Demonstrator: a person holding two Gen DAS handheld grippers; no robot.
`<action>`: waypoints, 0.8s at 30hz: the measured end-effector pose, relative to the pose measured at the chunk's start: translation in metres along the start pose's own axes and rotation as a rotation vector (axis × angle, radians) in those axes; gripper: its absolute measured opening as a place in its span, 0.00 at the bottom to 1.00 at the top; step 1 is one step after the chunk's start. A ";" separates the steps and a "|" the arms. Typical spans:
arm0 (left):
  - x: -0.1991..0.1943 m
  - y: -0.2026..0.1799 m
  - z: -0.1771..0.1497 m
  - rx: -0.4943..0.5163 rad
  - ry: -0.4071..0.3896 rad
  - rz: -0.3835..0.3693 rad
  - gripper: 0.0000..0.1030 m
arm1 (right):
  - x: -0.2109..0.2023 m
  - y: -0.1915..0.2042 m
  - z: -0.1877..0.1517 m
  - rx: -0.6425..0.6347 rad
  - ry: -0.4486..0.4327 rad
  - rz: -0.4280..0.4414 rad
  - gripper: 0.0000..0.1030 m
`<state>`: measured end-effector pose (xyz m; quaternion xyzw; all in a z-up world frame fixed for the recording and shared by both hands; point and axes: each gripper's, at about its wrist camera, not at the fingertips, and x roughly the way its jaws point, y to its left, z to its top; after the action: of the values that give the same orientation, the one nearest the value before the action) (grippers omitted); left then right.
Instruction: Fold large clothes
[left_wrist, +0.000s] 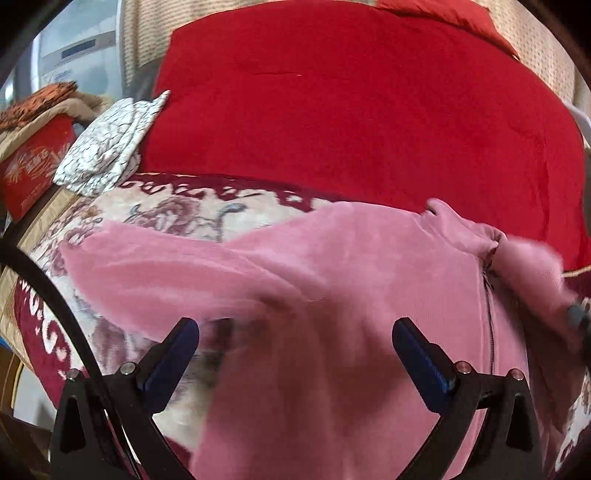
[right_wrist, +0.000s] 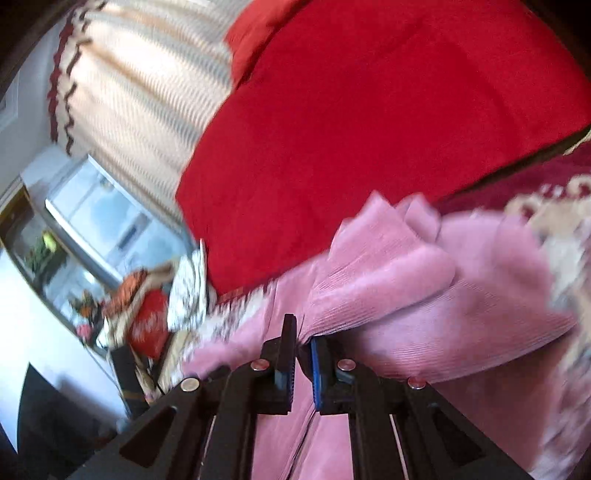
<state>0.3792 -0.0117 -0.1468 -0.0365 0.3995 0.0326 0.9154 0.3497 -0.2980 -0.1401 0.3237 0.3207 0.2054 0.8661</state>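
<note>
A large pink corduroy garment (left_wrist: 332, 266) with a dark zipper (left_wrist: 489, 314) lies spread on a bed. My left gripper (left_wrist: 295, 332) hovers just above its middle with the jaws wide apart and nothing pinched between the blue pads (left_wrist: 424, 354). At the right edge of the left wrist view a fold of the garment is lifted and blurred. In the right wrist view my right gripper (right_wrist: 303, 338) is shut on a bunched fold of the pink garment (right_wrist: 388, 273), which drapes away from the pads to the right. The view is tilted and blurred.
A red quilt (left_wrist: 351, 110) covers the far part of the bed, over a floral cream and maroon blanket (left_wrist: 166, 210). A folded white patterned cloth (left_wrist: 110, 144) and a red box (left_wrist: 33, 166) sit at the left. Curtains (right_wrist: 147, 92) and a window are behind.
</note>
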 end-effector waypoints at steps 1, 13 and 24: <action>0.000 0.006 0.000 -0.011 0.001 -0.007 1.00 | 0.005 0.002 -0.012 0.005 0.016 0.002 0.08; -0.008 0.016 0.000 -0.045 0.013 -0.192 1.00 | 0.039 0.015 -0.069 0.084 0.234 0.116 0.94; 0.009 -0.019 -0.013 0.014 0.122 -0.380 0.66 | -0.072 -0.036 -0.013 0.168 -0.246 0.094 0.69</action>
<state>0.3770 -0.0316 -0.1613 -0.1066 0.4403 -0.1460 0.8794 0.2952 -0.3579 -0.1422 0.4323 0.2128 0.1771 0.8582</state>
